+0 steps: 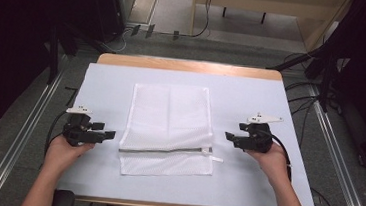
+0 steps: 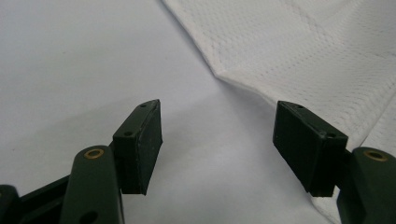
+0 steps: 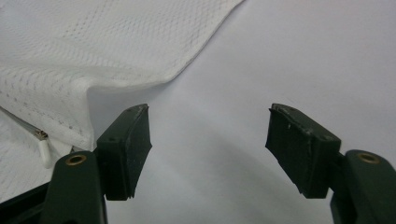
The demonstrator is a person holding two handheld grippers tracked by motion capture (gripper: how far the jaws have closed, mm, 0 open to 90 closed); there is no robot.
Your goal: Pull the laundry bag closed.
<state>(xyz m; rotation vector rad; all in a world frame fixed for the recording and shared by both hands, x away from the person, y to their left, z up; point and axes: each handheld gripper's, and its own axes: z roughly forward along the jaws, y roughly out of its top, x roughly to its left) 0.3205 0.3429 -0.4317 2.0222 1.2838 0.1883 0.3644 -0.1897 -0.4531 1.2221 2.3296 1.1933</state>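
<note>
Your left gripper (image 1: pixel 110 130) and right gripper (image 1: pixel 229 136), both with jaws parted and empty, rest on the pale blue table cover (image 1: pixel 107 84), flanking the folded white mesh laundry bag (image 1: pixel 167 126); its zipper (image 1: pixel 167 150) runs across near you.

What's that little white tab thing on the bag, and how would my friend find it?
Start at the pale blue table and find the white mesh laundry bag lying in its middle, between the two grippers. Follow the grey zipper across the bag's near part to its right end. There sits the zipper pull, a small smooth white tab poking past the bag's edge, unlike the netted cloth around it.
</note>
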